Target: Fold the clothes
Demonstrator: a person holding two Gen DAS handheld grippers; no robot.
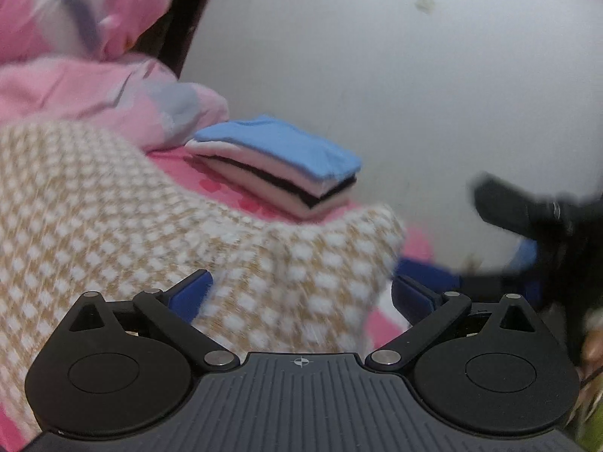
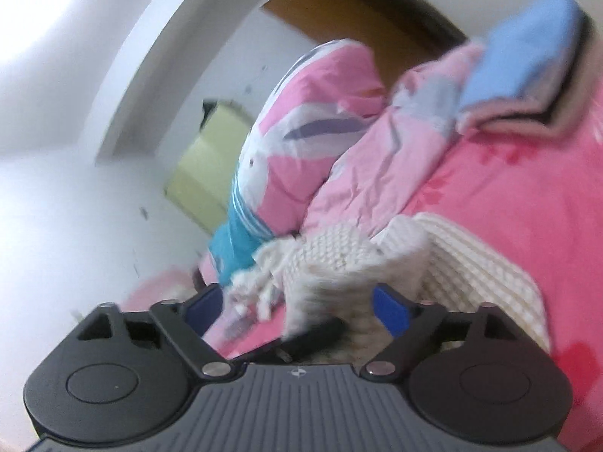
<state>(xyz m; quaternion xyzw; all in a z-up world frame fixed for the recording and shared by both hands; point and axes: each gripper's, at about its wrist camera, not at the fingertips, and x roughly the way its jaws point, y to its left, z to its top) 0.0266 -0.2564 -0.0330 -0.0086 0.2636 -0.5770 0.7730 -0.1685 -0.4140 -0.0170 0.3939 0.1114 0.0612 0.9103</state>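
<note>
Both the left gripper (image 1: 301, 293) and right gripper (image 2: 297, 305) stood released, jaws wide. The knitted sweater (image 1: 113, 207) lay between them on the pink bed (image 2: 527, 207), near folded clothes (image 1: 286, 162).

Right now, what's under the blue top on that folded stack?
Under the blue garment lie white and black folded layers, resting on the pink bedsheet. How many garments they make up cannot be told; only the edges show.

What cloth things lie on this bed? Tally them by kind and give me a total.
Knitted checked garment: 1
Folded stack of clothes: 1
Pillow: 1
Pink quilt bundle: 1
Total: 4
</note>
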